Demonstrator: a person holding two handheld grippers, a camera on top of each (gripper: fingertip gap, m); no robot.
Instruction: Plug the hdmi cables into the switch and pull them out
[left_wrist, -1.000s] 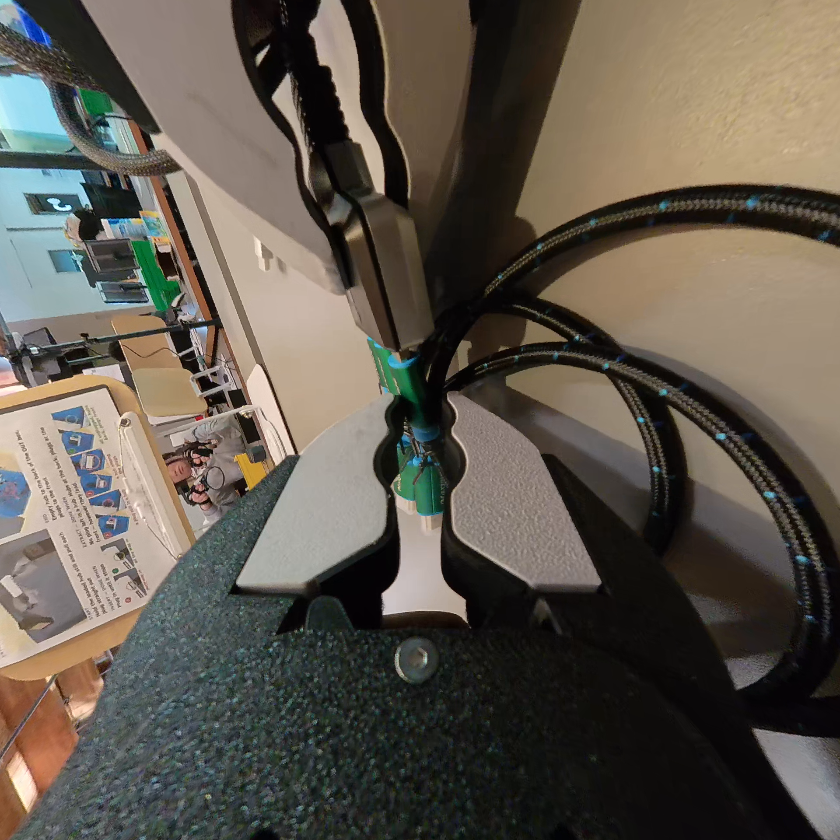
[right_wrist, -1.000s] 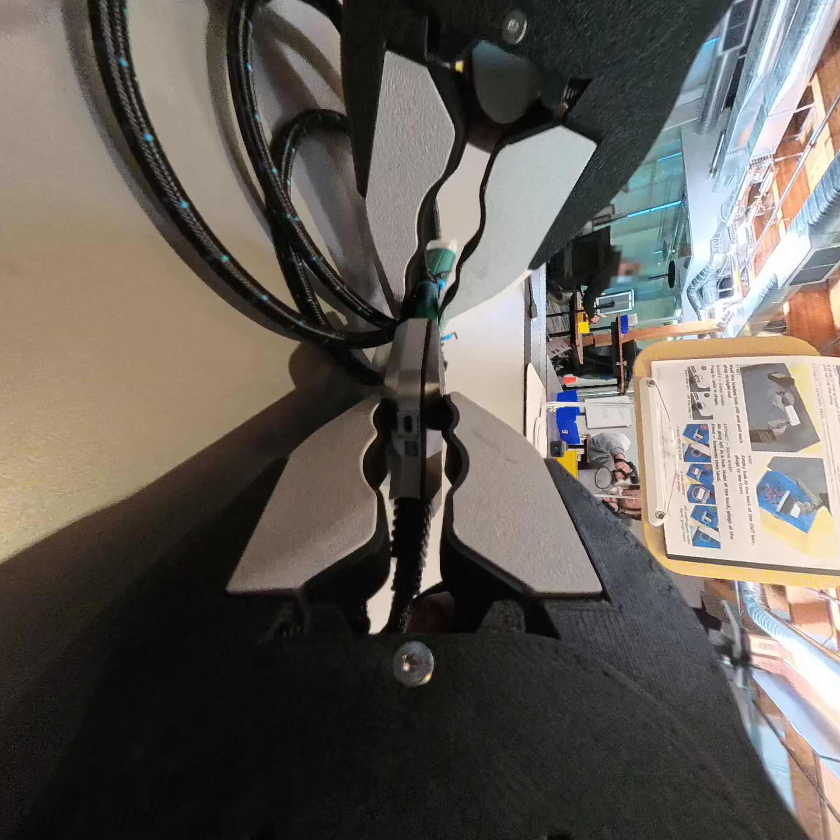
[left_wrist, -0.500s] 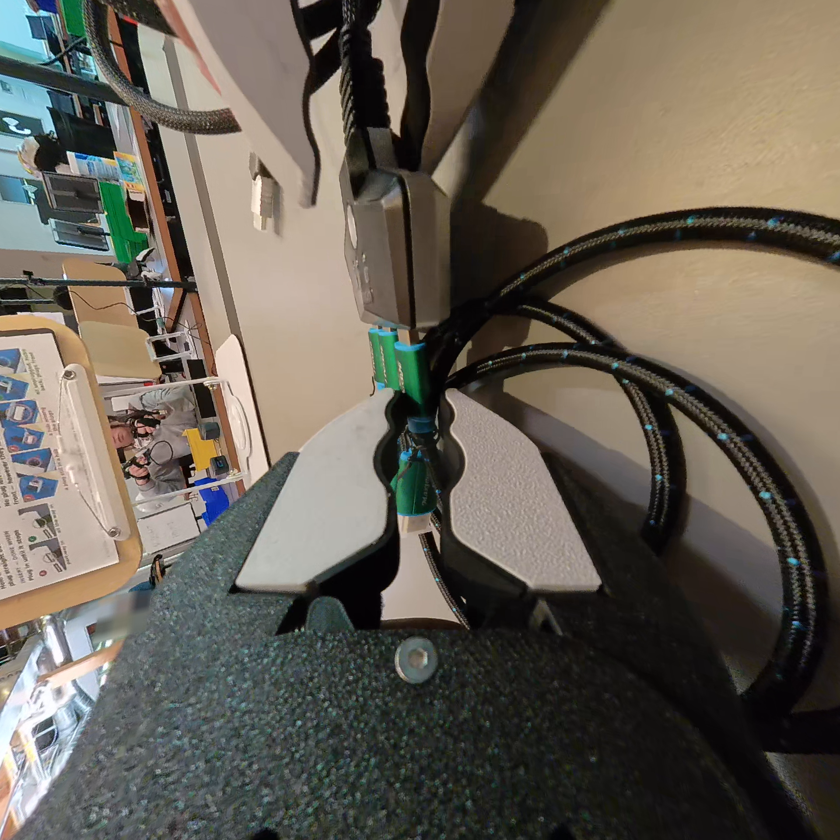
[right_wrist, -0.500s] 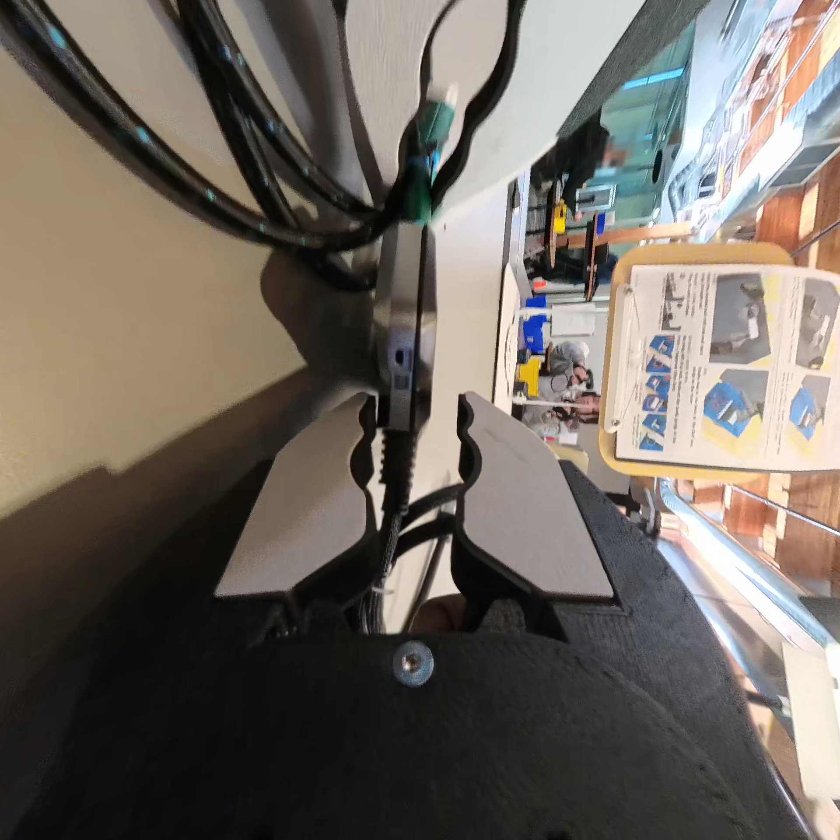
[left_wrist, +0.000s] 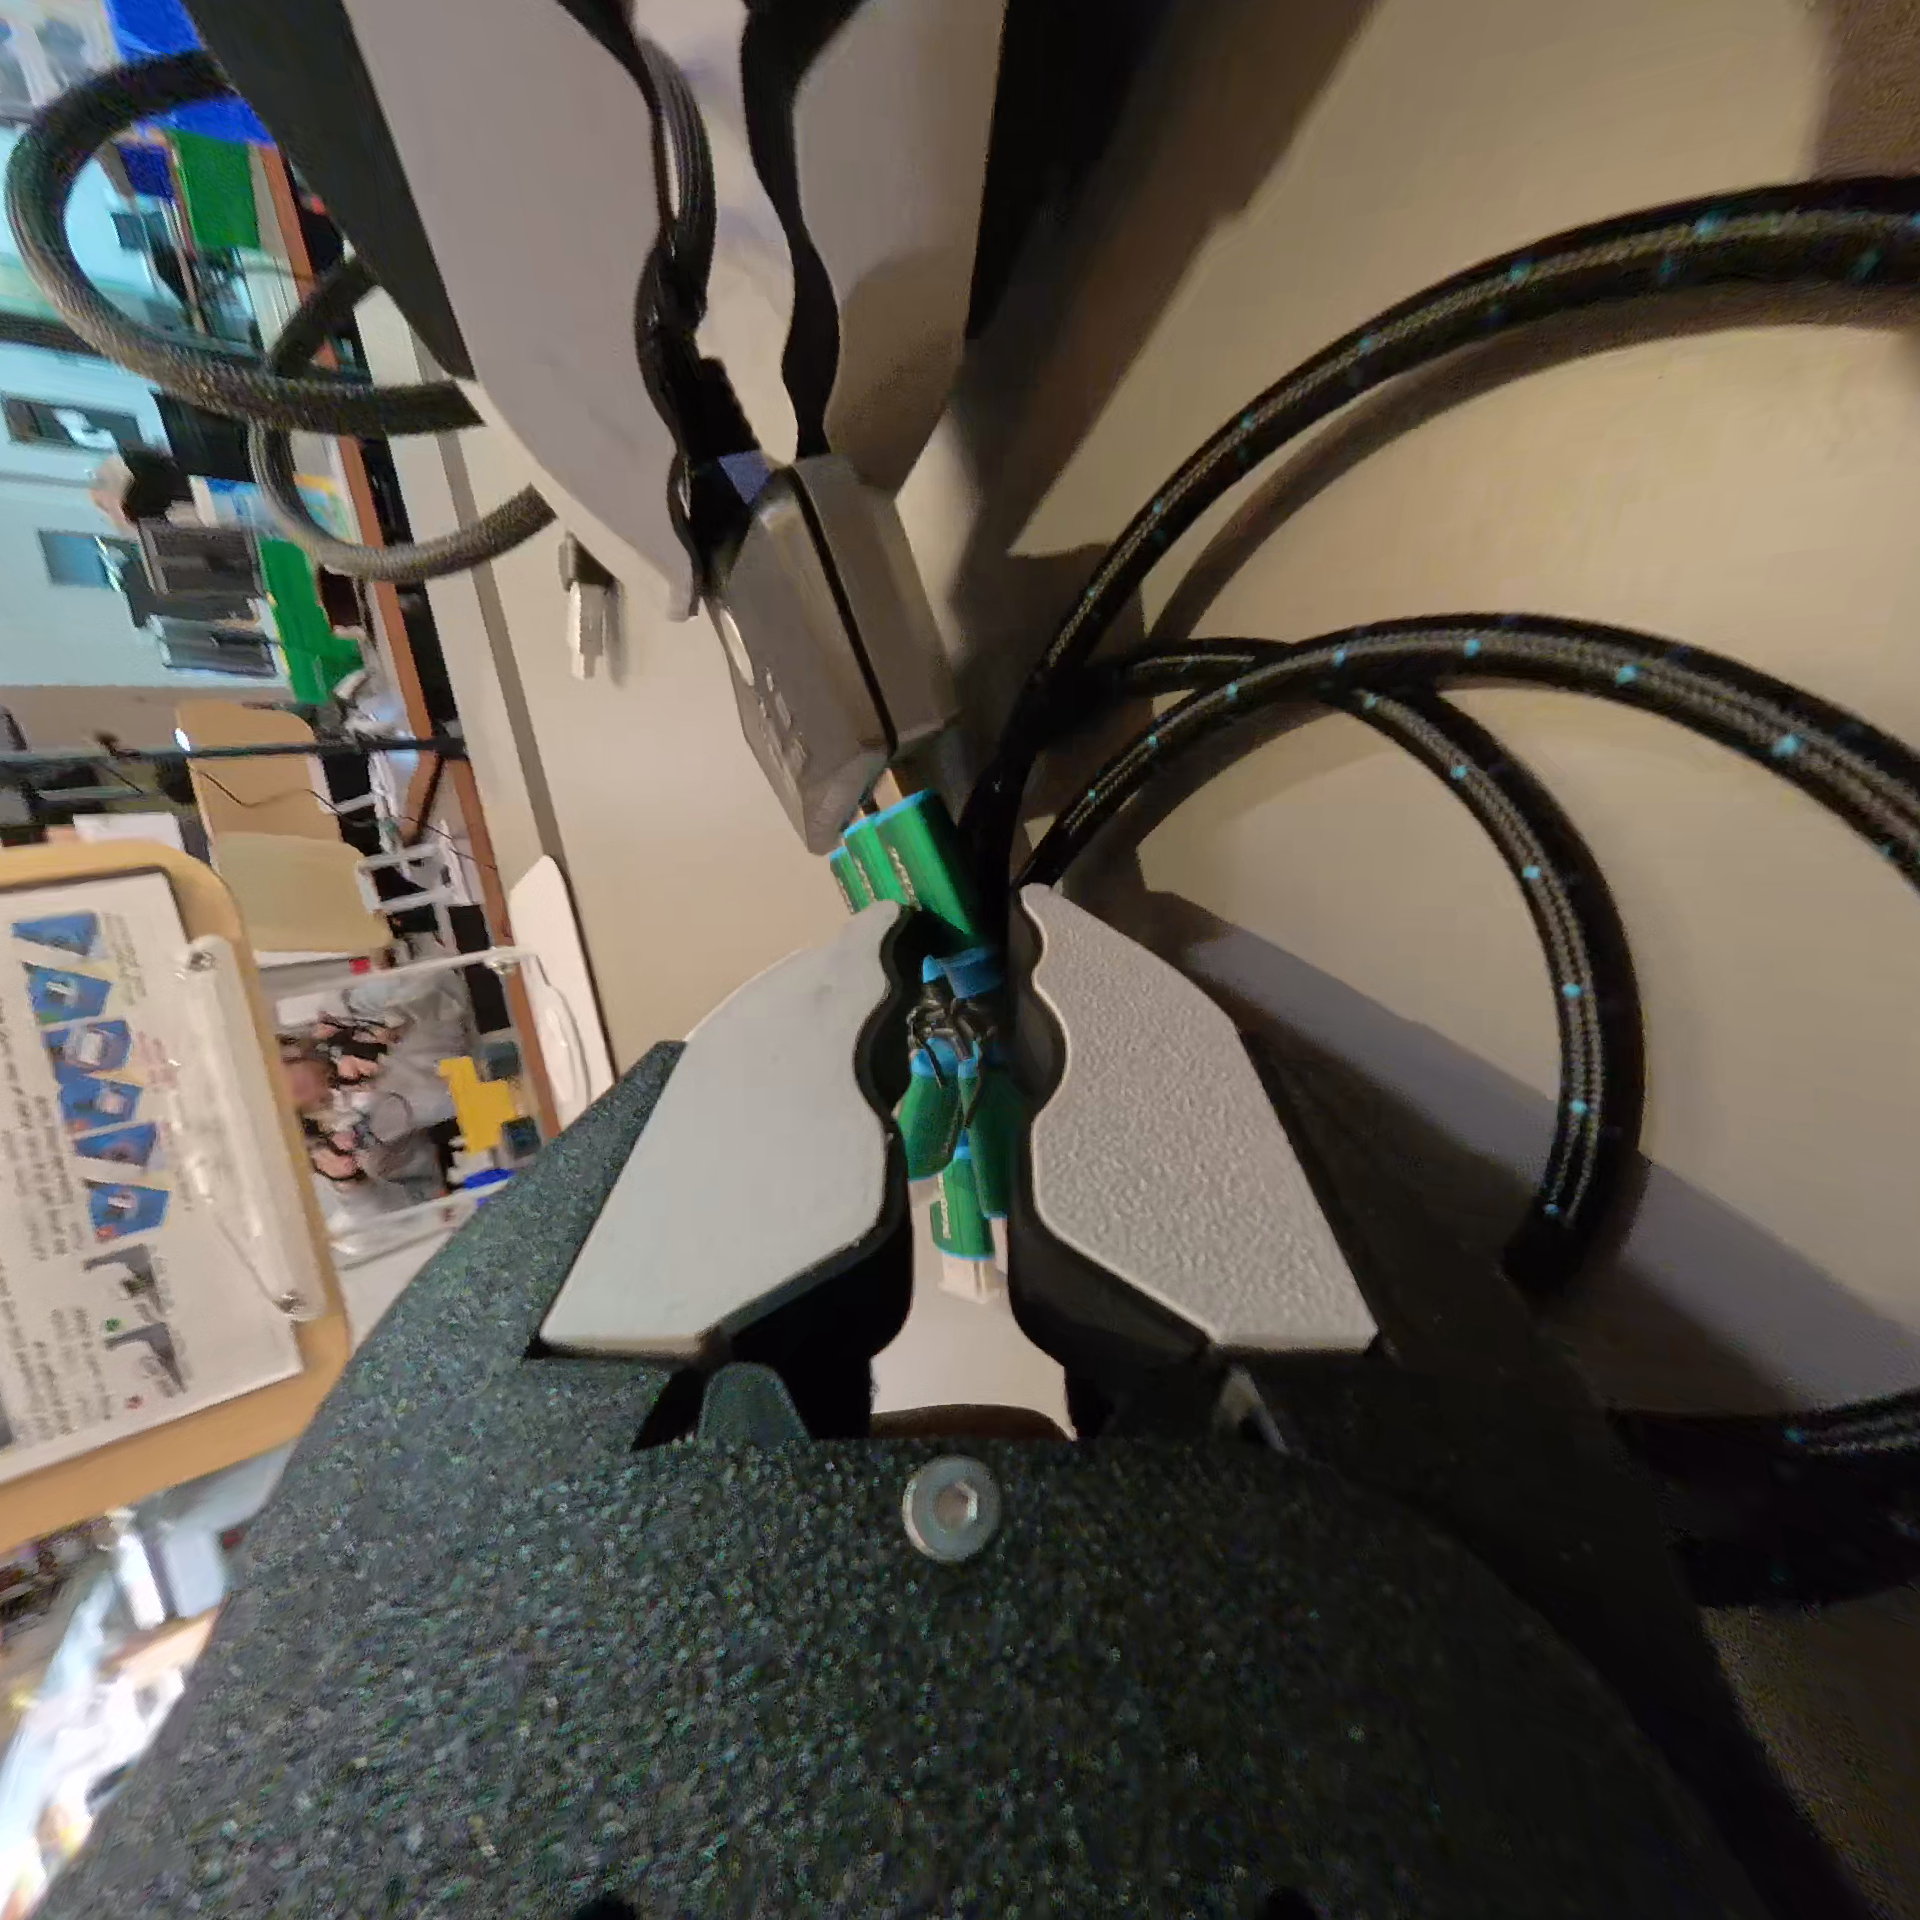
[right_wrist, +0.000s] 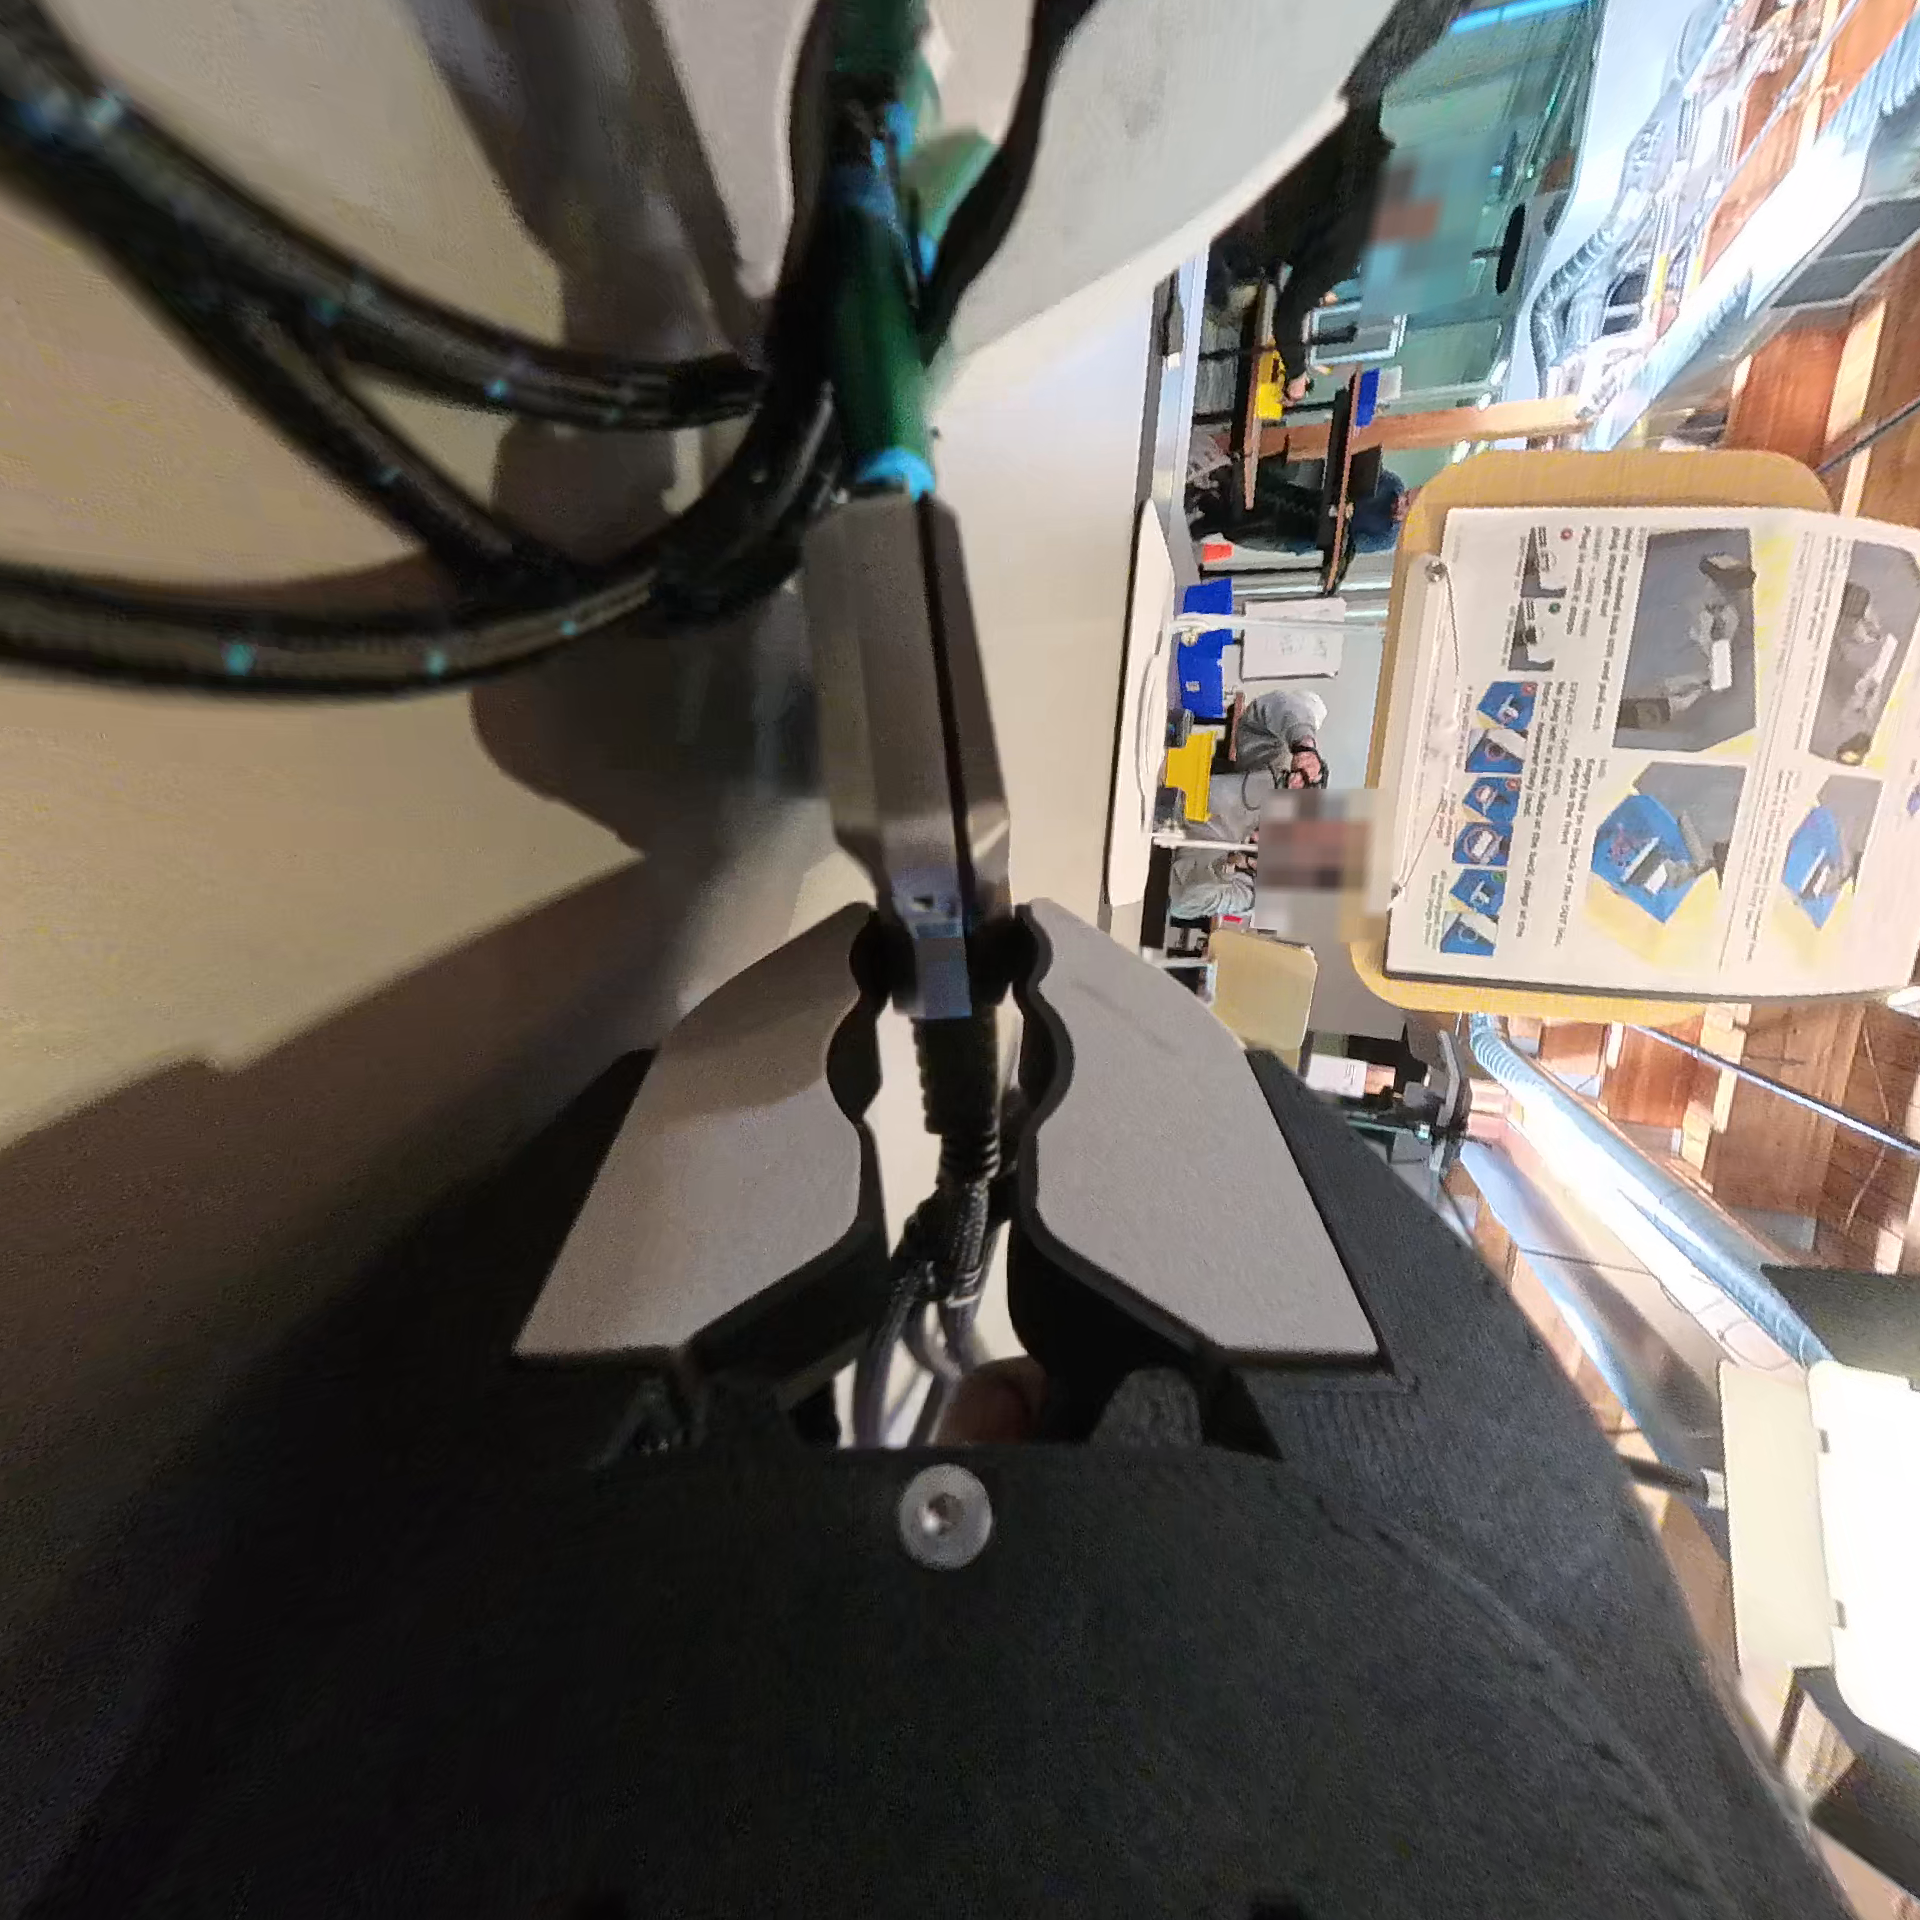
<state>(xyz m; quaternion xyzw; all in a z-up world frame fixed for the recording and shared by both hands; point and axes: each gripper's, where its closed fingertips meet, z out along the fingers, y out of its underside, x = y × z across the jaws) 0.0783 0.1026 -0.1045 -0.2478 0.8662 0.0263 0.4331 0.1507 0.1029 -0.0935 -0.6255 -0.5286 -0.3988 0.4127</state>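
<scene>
Green connectors (left_wrist: 940, 1101) between left hand-held gripper (left_wrist: 951, 925) fingers, grey plug (left_wrist: 821, 665) beyond.

tools (left_wrist: 951, 925): 2 | grey plug (left_wrist: 821, 665): 1 | green connectors (left_wrist: 904, 862): maybe 3

Looped black braided cables (left_wrist: 1558, 707) crowd the beige tabletop (left_wrist: 1558, 364) rightward.

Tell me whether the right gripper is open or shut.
Shut: the right gripper has both fingertips pressed on the grey connector housing.
</scene>
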